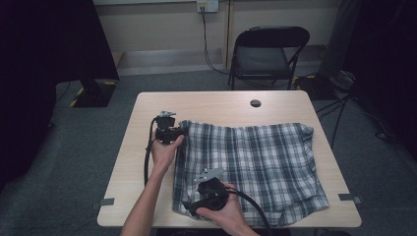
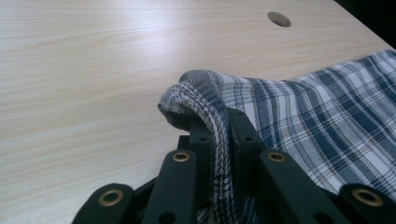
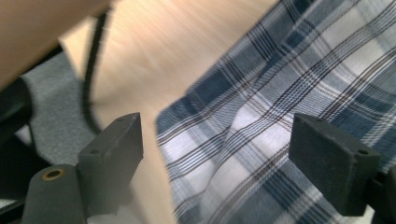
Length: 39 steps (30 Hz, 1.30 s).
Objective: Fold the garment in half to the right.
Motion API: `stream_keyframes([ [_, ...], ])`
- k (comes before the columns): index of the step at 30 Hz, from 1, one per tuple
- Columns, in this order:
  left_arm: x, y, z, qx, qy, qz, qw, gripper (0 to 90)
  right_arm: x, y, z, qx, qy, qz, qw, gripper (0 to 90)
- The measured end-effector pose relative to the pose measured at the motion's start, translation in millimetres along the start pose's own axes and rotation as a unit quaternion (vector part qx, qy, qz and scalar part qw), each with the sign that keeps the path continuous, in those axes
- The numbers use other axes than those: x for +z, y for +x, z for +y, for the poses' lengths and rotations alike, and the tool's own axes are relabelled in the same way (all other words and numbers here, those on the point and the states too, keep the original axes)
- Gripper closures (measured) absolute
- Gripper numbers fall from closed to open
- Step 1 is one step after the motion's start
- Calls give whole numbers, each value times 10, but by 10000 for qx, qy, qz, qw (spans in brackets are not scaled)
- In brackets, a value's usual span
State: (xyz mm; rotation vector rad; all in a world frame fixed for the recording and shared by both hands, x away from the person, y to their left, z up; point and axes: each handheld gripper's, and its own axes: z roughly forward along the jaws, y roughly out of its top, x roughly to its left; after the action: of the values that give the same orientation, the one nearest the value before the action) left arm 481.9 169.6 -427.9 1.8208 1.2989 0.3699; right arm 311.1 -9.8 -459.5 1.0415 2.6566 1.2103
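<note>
Plaid shorts point(image 1: 255, 164) lie spread across the table point(image 1: 211, 105). The left gripper point(image 2: 219, 126) pinches their far left corner tight, while the right gripper point(image 3: 215, 158) hovers, jaws spread wide, over the near left corner.

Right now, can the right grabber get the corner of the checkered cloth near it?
Probably yes. The right gripper hangs open just over the near left corner of the checkered cloth, jaws either side of its edge, nothing between. The left gripper already pinches the far corner.
</note>
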Motion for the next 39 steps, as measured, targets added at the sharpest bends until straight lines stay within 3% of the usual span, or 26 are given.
stream_keyframes([
  [2,-11,2,5,-14,-25,-20,10000,821,137,-6,6,18,141,-209,9997,137],
  [5,-12,-2,0,9,-6,-18,10000,821,251,22,2,-14,297,-308,9991,116],
  [11,-18,-5,-7,43,20,4,10000,820,321,89,-40,-21,326,-183,9993,85],
  [14,-29,-6,-6,60,12,-12,10000,818,375,122,-90,-171,417,-255,9987,80],
  [17,-26,-7,-10,67,45,2,10000,815,397,183,-128,-440,402,-494,9970,93],
  [20,-30,-8,-9,60,36,-2,10000,813,405,254,-170,-779,394,-928,9919,196],
  [21,-29,-10,-7,54,30,-2,10000,813,399,259,-173,-769,382,-973,9915,212],
  [26,-14,-13,-8,45,40,3,10000,813,343,180,-168,-661,266,-1104,9913,450],
  [31,6,11,-13,-12,30,7,10000,812,318,145,-168,-579,212,-1288,9898,633],
  [34,19,15,-12,-14,37,22,10000,813,296,92,-163,-391,165,-1294,9907,745],
  [39,30,24,-13,-42,36,11,10000,814,274,32,-148,-126,139,-1168,9930,828],
])
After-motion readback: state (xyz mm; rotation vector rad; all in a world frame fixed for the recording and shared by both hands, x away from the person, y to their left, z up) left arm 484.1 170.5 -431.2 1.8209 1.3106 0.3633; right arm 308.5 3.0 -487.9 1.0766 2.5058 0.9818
